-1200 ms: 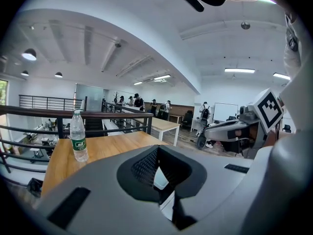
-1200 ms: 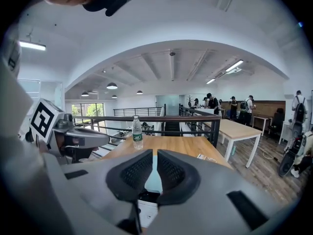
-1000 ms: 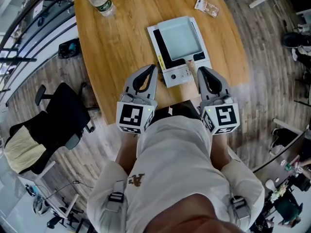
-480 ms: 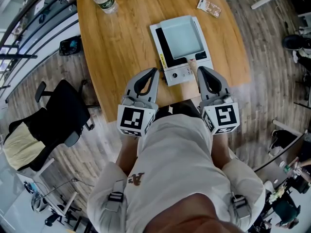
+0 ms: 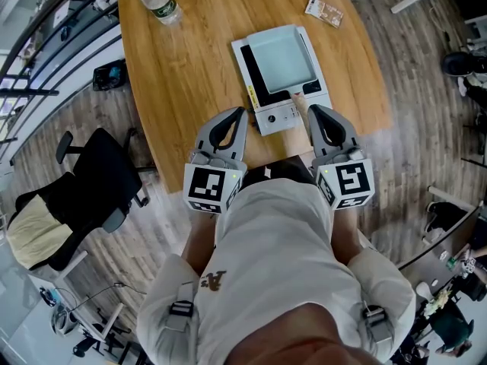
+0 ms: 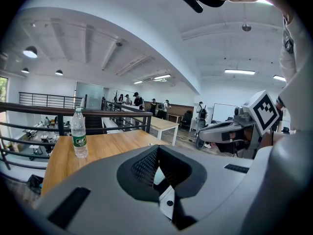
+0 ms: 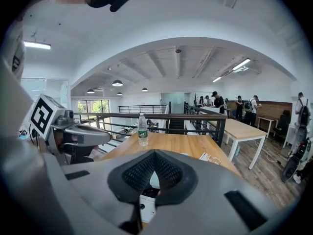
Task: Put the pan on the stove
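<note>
A pale square pan sits on the white stove on the wooden table, with its short handle toward me. Both grippers hover at the table's near edge, just short of the stove's control panel. My left gripper is at the stove's left front corner, its jaws together and holding nothing. My right gripper is at the right front corner, also shut and empty. Through the hollow between the left gripper pads, and likewise the right gripper pads, only a sliver of the stove shows.
A water bottle stands at the table's far left corner. A small packet lies at the far right. A black office chair stands on the floor to my left. Other tables and several people are far behind.
</note>
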### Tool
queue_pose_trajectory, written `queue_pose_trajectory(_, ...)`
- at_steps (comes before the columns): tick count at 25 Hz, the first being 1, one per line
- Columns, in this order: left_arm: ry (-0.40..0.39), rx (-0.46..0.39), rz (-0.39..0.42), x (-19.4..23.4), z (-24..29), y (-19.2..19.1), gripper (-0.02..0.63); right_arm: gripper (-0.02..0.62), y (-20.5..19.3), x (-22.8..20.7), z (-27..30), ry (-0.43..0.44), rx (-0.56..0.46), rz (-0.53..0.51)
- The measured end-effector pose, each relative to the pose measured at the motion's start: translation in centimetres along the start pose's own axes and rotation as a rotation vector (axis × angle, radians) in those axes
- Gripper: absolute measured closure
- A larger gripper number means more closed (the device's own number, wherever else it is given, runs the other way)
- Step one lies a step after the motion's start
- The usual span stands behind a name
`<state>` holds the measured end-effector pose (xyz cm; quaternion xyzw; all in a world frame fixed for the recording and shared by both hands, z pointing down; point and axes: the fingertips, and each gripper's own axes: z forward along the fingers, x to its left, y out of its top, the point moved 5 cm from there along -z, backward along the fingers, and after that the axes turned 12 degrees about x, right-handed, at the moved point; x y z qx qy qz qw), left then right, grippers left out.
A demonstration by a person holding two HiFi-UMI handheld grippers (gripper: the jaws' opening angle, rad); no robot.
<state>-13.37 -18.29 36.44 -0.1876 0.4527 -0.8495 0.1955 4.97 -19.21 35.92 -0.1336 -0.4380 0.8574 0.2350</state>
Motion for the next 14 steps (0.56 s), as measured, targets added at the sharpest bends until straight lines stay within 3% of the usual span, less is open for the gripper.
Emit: queue_pose_trajectory(14,-0.013,0.006,0.012,-0.85,0.68,0.27,0.588,0.575,-0.57,-0.48,-0.10,0.006,0.009,0.008)
